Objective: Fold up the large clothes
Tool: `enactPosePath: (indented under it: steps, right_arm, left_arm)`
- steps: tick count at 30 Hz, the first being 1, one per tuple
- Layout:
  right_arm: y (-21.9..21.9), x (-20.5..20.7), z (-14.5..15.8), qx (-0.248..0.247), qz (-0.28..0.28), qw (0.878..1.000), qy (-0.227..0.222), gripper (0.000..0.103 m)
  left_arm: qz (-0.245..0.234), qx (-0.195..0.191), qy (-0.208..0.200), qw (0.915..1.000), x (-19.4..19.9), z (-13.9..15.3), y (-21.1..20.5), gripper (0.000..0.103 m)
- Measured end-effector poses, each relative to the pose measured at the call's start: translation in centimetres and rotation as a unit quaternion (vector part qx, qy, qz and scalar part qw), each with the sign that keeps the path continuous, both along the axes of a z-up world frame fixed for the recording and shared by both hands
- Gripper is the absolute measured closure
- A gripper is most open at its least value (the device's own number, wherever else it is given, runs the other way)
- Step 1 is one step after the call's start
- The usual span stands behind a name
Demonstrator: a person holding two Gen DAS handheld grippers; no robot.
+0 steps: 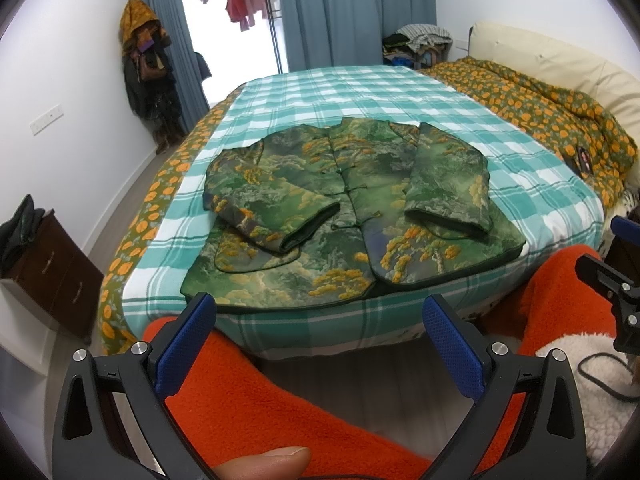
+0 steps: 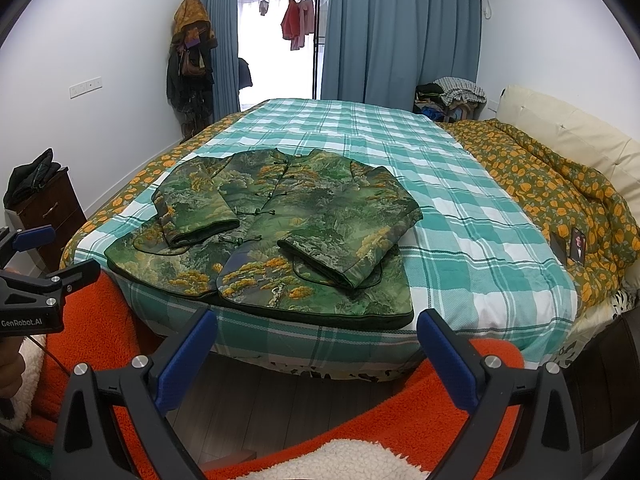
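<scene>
jacket (image 1: 352,216) at bed (image 1: 520,184) edge, sleeves folded in

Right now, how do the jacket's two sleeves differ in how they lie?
The left sleeve angles diagonally across the jacket, its cuff pointing toward the front buttons; the right sleeve runs almost straight down its side. The left sleeve's cuff lies over a front pocket; the right sleeve's cuff ends just above the other pocket's curved edge. Both are folded inward onto the jacket front, same green and yellow print.

Jacket (image 1: 352,208) on bed (image 1: 400,92), quilt (image 1: 540,100) to its right
</scene>
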State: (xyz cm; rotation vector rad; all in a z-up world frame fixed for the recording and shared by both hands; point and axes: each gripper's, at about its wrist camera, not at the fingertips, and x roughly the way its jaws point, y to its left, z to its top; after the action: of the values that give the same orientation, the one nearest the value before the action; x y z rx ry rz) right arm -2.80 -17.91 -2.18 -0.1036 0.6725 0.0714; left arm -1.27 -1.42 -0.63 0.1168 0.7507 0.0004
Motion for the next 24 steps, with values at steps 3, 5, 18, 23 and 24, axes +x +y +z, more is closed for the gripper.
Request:
enactPosePath:
  steps: [3, 5, 18, 23, 24]
  right_arm:
    - [-0.1, 0.1, 0.1, 0.002, -0.001, 1.000, 0.000, 0.001]
    - [-0.1, -0.3, -0.3, 0.004, -0.002, 1.000, 0.000, 0.001]
    - [-2.2, 1.3, 0.4, 0.013, -0.014, 1.000, 0.016, 0.001]
    - [-1.6, 2.3, 1.2, -0.015, 0.005, 1.000, 0.000, 0.001]
    - [-1.6, 2.6, 1.4, -0.014, 0.008, 1.000, -0.003, 0.001]
  left_arm:
    - [0.000, 0.000, 0.000, 1.0000, 0.0, 0.0, 0.0, 0.000]
    - [0.002, 0.001, 0.000, 1.0000, 0.0, 0.0, 0.0, 0.000]
    - [0.023, 0.014, -0.008, 0.9996, 1.5, 0.2, 1.3, 0.000]
    - [0.036, 0.020, 0.001, 0.9992, 2.1, 0.0, 1.7, 0.000]
    - [0.037, 0.022, 0.004, 0.9991, 2.2, -0.1, 1.7, 0.000]
